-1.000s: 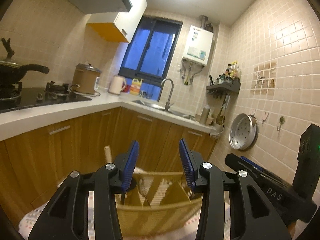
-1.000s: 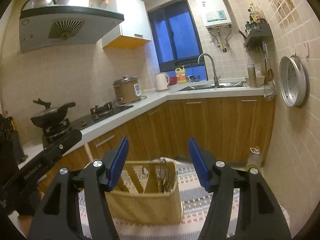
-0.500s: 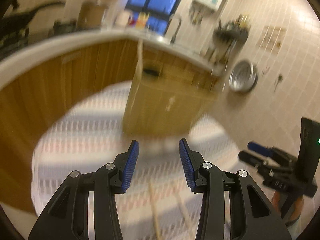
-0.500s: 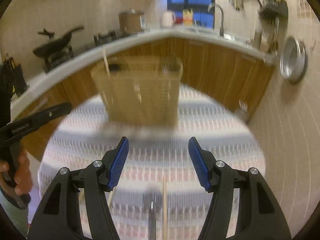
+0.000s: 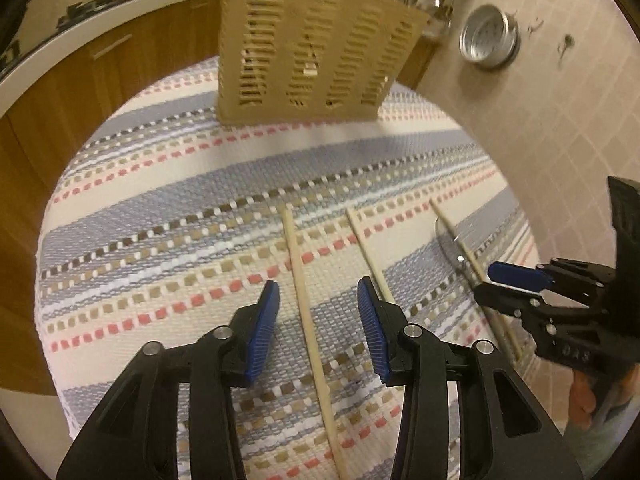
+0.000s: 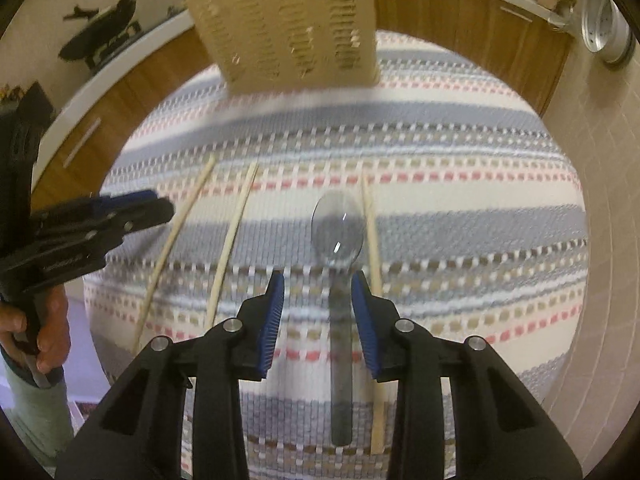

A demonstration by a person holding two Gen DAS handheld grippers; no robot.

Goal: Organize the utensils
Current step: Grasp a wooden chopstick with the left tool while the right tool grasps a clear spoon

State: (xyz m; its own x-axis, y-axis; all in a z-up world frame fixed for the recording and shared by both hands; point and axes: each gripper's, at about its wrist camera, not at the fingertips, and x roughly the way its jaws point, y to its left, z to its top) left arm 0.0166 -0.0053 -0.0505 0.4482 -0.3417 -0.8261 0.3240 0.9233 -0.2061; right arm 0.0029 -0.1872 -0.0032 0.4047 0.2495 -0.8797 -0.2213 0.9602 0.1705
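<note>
L wrist: left gripper (image 5: pixel 318 300) fingers apart, straddling wood chopstick (image 5: pixel 308 320) | right gripper (image 6: pixel 318 292) apart, over steel spoon (image 6: pixel 339 248)

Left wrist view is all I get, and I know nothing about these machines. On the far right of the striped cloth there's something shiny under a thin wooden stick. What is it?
Observer: The right wrist view shows it whole. It is a silvery metal spoon lying flat, with its bowl pointing toward the tan slatted utensil basket.
Operator: Has the other black clamp with blue tips grabbed it?
Observer: No. The right gripper is open. The spoon's handle lies on the cloth between its two fingers, nearer the right-hand one. Whether they touch I cannot tell.
</note>
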